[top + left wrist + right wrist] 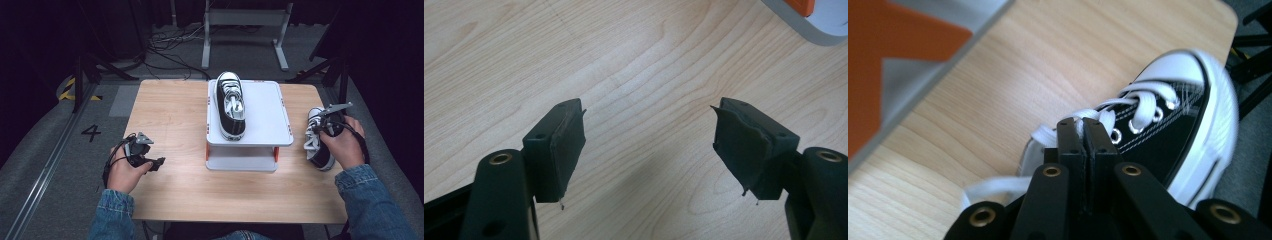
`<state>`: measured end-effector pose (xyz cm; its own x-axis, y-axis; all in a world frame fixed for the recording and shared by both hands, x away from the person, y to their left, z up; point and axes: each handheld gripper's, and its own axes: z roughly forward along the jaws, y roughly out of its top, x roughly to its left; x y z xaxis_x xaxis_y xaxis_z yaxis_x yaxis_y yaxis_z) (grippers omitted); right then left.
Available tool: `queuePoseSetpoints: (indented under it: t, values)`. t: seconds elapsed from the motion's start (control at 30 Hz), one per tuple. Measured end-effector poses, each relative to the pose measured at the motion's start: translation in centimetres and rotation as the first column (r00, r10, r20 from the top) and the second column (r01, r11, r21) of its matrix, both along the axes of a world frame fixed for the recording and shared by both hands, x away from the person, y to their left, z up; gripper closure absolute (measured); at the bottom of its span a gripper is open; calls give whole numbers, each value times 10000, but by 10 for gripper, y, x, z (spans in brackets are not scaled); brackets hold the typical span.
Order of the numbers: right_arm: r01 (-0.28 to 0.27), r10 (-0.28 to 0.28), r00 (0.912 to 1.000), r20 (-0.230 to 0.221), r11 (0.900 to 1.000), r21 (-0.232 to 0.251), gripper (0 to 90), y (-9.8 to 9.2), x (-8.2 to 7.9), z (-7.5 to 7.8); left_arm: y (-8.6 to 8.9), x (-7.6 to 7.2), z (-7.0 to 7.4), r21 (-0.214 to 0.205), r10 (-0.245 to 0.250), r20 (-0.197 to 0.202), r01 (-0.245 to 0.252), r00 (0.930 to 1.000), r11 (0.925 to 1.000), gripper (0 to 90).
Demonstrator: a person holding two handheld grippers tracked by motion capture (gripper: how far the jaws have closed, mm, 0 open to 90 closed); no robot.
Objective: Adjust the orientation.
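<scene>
We logged one black-and-white canvas sneaker [230,105] on white raised tray [267,107] | second black-and-white sneaker [1168,130] left on wooden counter [170,115], right hand-held gripper [1084,125] clamped on its lace | left hand-held gripper [649,145] gaped empty

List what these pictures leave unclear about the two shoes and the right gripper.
- Whether the right gripper pinches a lace or the tongue: right gripper view, its shut jaws cover the spot.
- Heel of the shoe on the table: high view, the right hand covers it.
- Inside of the shoe on the stand: too small.
</scene>
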<state>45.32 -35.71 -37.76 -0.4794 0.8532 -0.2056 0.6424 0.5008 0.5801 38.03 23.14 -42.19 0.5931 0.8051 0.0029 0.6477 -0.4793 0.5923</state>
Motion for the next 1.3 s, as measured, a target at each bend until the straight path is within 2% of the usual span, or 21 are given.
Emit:
queuePoseSetpoints:
  t: [0.07,0.13,0.17,0.23,0.27,0.33,0.4,0.53,0.57,0.6,0.7,0.77,0.87,0.93,0.97,1.0,1.03,1.07,1.17,1.23,1.3]
  values:
    - [-41,36,9997,234,9997,222,881,-2,-4,6,-1,0,0,30,-46,-16,46,10000,10000,286]
    - [-250,220,9991,366,9962,836,882,-2,-8,9,-1,1,0,21,-62,-63,62,10000,10000,285]
    - [-419,378,9986,370,9925,1149,881,-1,-11,9,-1,1,0,34,-70,-56,70,10000,10000,285]
    - [-739,693,9970,359,9860,1493,881,2,-15,7,-2,2,0,76,-93,-21,93,10000,9999,284]
    - [-876,832,9960,330,9823,1653,881,3,-17,6,-3,2,-1,-68,-54,-57,54,10000,10000,284]
    - [-1095,1088,9940,136,9763,1866,880,6,-21,2,-3,2,-1,9,-97,-81,97,9999,10000,283]
    - [-915,942,9954,-156,9878,1260,877,7,-23,-2,-4,2,-1,26,-103,-113,103,9999,9999,283]
    - [-492,569,9968,-563,9904,1292,870,-1,-23,-10,-4,3,-1,28,-157,-85,157,9998,9999,282]
    - [-401,513,9964,-673,9866,1581,866,-3,-23,-11,-4,3,-1,35,-156,-84,156,9998,9999,282]
    - [-364,487,9963,-703,9854,1666,861,-5,-24,-11,-5,3,-1,50,-154,-79,154,9998,9999,281]
    - [-561,659,9962,-565,9854,1605,806,-8,-25,-8,-5,3,-1,58,-143,-97,143,9999,9999,281]
    - [-692,733,9971,-181,9832,1690,759,-10,-27,-3,-5,3,-2,27,-97,-161,97,9998,9999,280]
    - [-770,815,9965,-191,9819,1731,722,-12,-30,3,-6,3,-2,8,-115,-195,115,9997,9999,279]
    - [-831,871,9961,-169,9828,1651,686,-13,-33,5,-6,5,-3,8,-204,-148,204,9997,9998,279]
    - [-977,1020,9946,-196,9830,1552,641,-14,-37,6,-6,5,-2,111,-160,-146,161,9998,9998,278]
    - [-1075,1115,9936,-200,9839,1430,621,-14,-40,6,-7,6,-3,-3,-136,-244,136,9996,9999,277]
    - [-1075,1115,9936,-200,9839,1430,621,-14,-40,6,-7,6,-3,-3,-136,-244,136,9996,9999,277]
    - [-1269,1307,9911,-262,9853,1148,612,-12,-46,5,-8,8,-4,24,-215,-215,216,9995,9998,277]
    - [-1578,1615,9860,-422,9841,812,632,-9,-53,5,-13,10,-5,73,-263,-382,266,9989,9996,278]
    - [-1660,1699,9845,-447,9829,795,633,-8,-55,4,-14,11,-6,59,-359,-361,361,9987,9993,280]
    - [-1953,2008,9777,-619,9770,855,619,-5,-56,0,-15,12,-6,44,-388,-403,390,9984,9992,279]
